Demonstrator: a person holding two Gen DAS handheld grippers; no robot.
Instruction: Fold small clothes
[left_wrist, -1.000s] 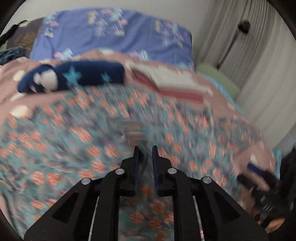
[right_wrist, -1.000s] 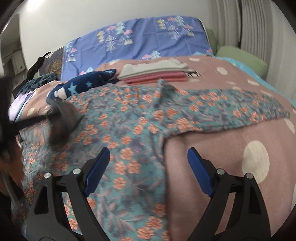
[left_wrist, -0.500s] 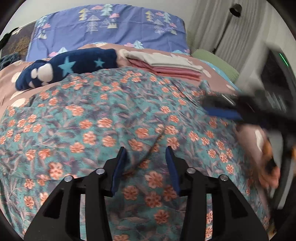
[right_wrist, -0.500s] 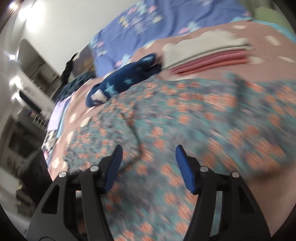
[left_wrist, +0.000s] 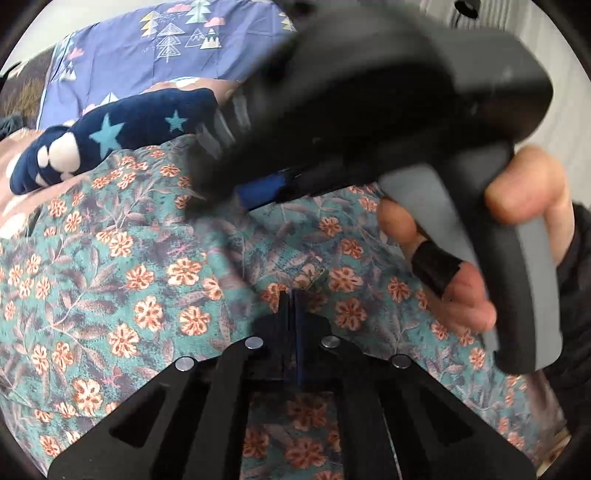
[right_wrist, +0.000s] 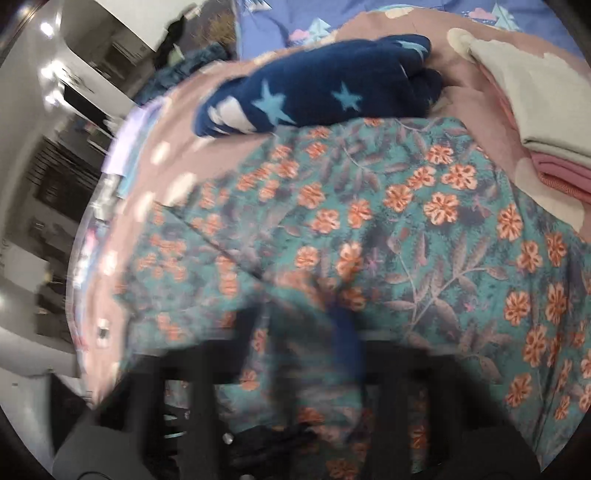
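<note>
A teal garment with orange flowers (left_wrist: 155, 280) lies spread on the pink dotted bedspread and also fills the right wrist view (right_wrist: 424, 236). My left gripper (left_wrist: 293, 299) is shut, its tips pressed together on a fold of the floral garment. My right gripper (right_wrist: 306, 332) is heavily blurred low over the garment's left part; cloth seems to sit between its fingers, but its state is unclear. In the left wrist view the right gripper's body and the hand holding it (left_wrist: 424, 122) pass close in front, above the cloth.
A navy star-patterned garment (left_wrist: 107, 136) lies at the far edge of the floral cloth, also in the right wrist view (right_wrist: 317, 88). A folded stack of grey and pink clothes (right_wrist: 535, 122) sits at the right. A blue tree-print pillow (left_wrist: 177, 40) lies behind. The bed's left edge (right_wrist: 99, 258) drops off.
My left gripper has closed on a fold of the floral garment. My right gripper has swept left across the bed, passing close in front of the left camera and dropping toward the cloth.
</note>
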